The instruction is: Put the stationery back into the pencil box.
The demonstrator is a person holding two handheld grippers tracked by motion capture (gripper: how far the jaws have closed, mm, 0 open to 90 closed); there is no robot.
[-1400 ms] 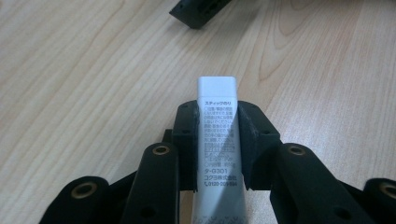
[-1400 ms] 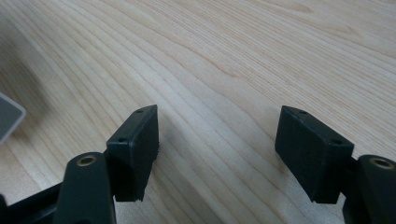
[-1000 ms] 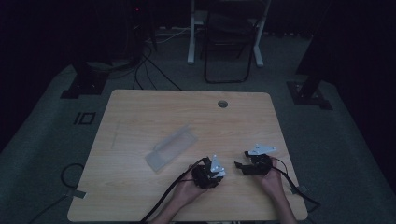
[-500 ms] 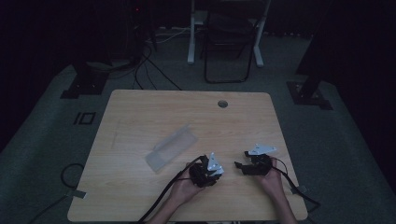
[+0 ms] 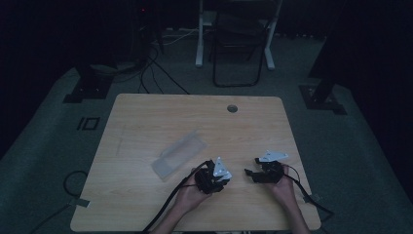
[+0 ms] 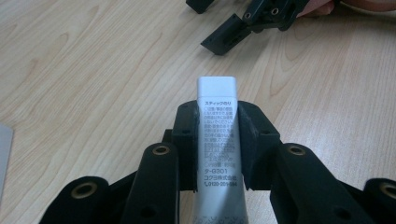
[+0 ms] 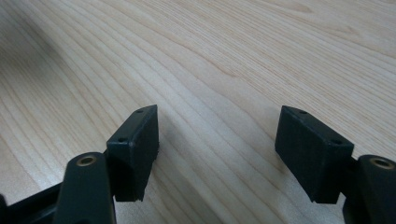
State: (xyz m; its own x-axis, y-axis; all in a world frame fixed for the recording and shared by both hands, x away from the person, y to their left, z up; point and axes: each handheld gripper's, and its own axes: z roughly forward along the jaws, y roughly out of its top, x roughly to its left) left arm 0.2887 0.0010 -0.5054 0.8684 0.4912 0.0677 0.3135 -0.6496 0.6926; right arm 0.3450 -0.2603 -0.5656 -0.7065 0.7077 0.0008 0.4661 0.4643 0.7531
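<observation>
A grey-white glue stick [image 6: 216, 122] with printed Japanese text lies lengthwise between the black jaws of my left gripper [image 6: 217, 140], which is shut on it; its white cap end sticks out past the pads. In the high view that left gripper [image 5: 215, 176] sits low over the wooden table [image 5: 146, 117] near the front edge. My right gripper [image 5: 253, 174] rests a short way to its right, and its jaws also appear at the top of the left gripper view [image 6: 232, 33]. Seen from its own camera, the right gripper [image 7: 217, 140] stands open over bare wood with nothing between the pads.
A clear plastic case [image 5: 179, 155] lies on the table just left of and beyond the left gripper. A round cable hole [image 5: 232, 108] is near the far edge. Cables trail from both grippers off the front. A chair frame [image 5: 238, 53] stands beyond the table.
</observation>
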